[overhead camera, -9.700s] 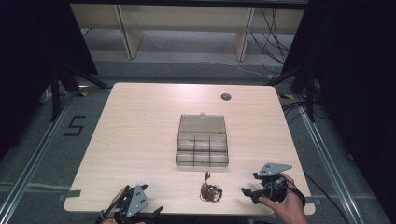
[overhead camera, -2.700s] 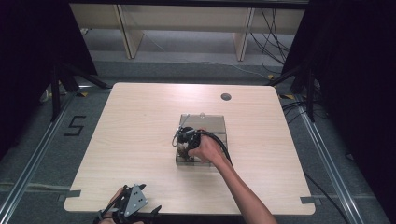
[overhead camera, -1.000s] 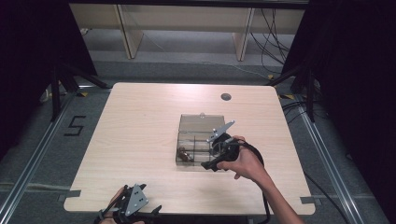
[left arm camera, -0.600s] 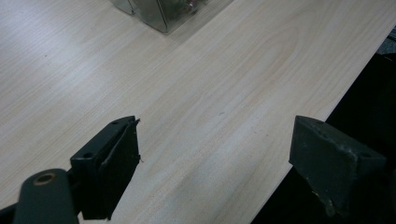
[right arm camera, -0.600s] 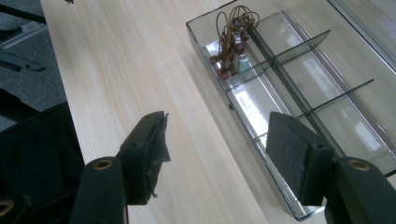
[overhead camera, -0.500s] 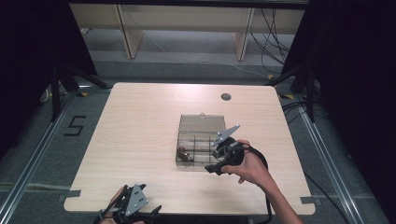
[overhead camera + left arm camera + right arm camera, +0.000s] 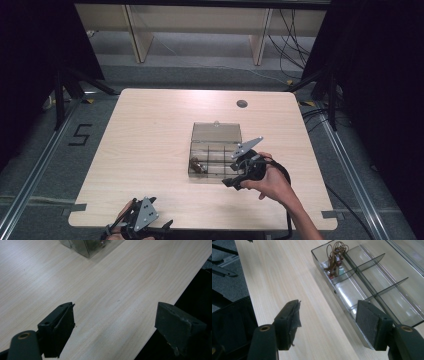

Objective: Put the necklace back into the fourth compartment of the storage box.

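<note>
Right gripper view: cord bundle [image 7: 335, 258] already lies in the box's [image 7: 372, 322] corner cell; right gripper [image 7: 334, 322] gapes empty, left gripper [image 7: 120, 327] too.

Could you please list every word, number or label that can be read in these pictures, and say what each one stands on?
"5": a dark figure marked on the grey floor left of the table.
Nothing legible on the clear compartment box or on the small item inside it; any marks there are too small to read.
</note>
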Motion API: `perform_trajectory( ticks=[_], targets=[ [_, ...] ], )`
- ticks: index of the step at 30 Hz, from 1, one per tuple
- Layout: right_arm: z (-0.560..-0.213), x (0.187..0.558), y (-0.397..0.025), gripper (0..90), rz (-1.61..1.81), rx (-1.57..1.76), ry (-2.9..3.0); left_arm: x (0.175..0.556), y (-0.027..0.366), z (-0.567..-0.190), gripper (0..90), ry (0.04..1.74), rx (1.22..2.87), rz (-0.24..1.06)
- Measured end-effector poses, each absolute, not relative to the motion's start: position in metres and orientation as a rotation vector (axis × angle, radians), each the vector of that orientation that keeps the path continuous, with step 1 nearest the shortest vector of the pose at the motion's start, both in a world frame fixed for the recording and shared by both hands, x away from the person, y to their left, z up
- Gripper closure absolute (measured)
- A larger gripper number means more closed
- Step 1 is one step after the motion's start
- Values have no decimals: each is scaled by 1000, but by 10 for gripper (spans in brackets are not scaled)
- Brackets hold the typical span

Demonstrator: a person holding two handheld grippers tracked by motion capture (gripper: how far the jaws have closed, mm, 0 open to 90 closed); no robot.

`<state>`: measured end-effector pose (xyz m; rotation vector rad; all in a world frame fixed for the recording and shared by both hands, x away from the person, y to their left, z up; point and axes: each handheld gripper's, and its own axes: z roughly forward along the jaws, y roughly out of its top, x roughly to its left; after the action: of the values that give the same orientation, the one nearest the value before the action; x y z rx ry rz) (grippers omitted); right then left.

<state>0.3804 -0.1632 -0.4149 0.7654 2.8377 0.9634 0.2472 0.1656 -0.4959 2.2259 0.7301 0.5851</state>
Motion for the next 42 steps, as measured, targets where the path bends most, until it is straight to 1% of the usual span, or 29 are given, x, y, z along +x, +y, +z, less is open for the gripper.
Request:
perform_trajectory(
  ticks=[4,14,15,17,25,42],
  targets=[
    [-416,377,-168,358,968,816,2832,247,166,-495,155,724,2228,583],
    [-417,370,-175,345,1014,810,2820,248,166,-496,155,733,2220,589],
    [-419,369,-175,332,1029,798,2810,248,166,-495,155,710,2230,596],
    [-419,367,-176,322,1010,839,2810,247,165,-496,155,732,2219,580],
    [-424,365,-178,276,1050,848,2790,247,166,-495,155,729,2221,590],
    [-425,357,-186,266,1043,877,2769,246,166,-494,155,730,2221,586]
  ],
)
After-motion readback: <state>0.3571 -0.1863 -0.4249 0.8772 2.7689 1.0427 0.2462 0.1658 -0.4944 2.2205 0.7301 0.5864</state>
